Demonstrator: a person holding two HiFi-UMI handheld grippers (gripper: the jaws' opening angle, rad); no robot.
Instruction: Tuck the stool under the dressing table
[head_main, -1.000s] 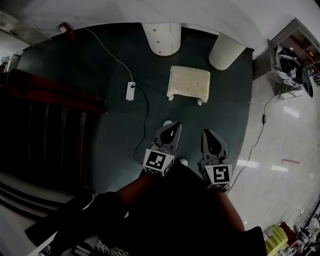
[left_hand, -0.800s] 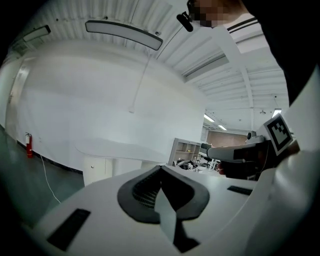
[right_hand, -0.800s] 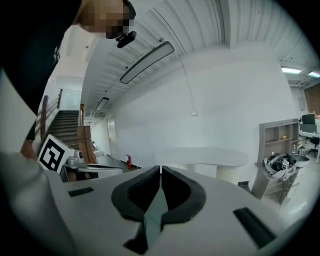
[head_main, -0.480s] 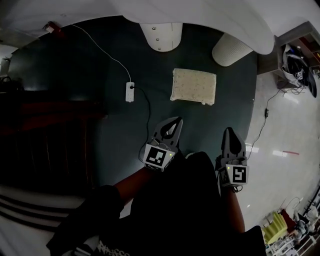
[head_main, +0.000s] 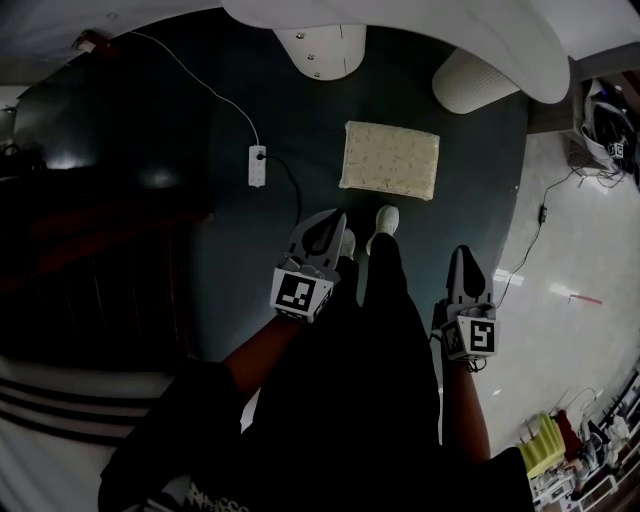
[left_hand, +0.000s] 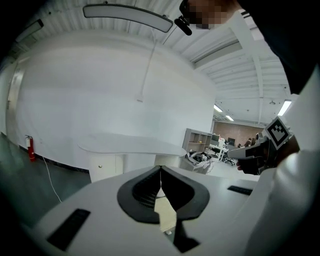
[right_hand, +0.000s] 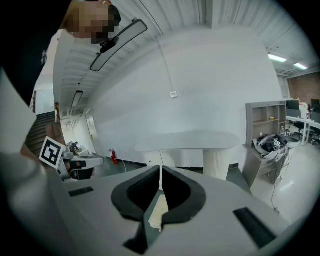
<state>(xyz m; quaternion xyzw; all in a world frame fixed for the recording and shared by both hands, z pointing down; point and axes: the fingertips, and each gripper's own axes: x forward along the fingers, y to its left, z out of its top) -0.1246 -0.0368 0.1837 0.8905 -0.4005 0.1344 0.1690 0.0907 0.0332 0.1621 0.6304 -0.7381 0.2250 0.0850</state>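
Head view: pwr strip (head_main: 257, 165) nr stool (head_main: 390, 160)

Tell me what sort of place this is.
Probably a mock bedroom corner staged inside a large lab or workshop hall: a white dressing table and cream stool stand on dark carpet, while office desks and ceiling strip lights show beyond.

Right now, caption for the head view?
Stool stands in front of the table, not yet tucked; left gripper and right gripper, shut and empty, point toward it.
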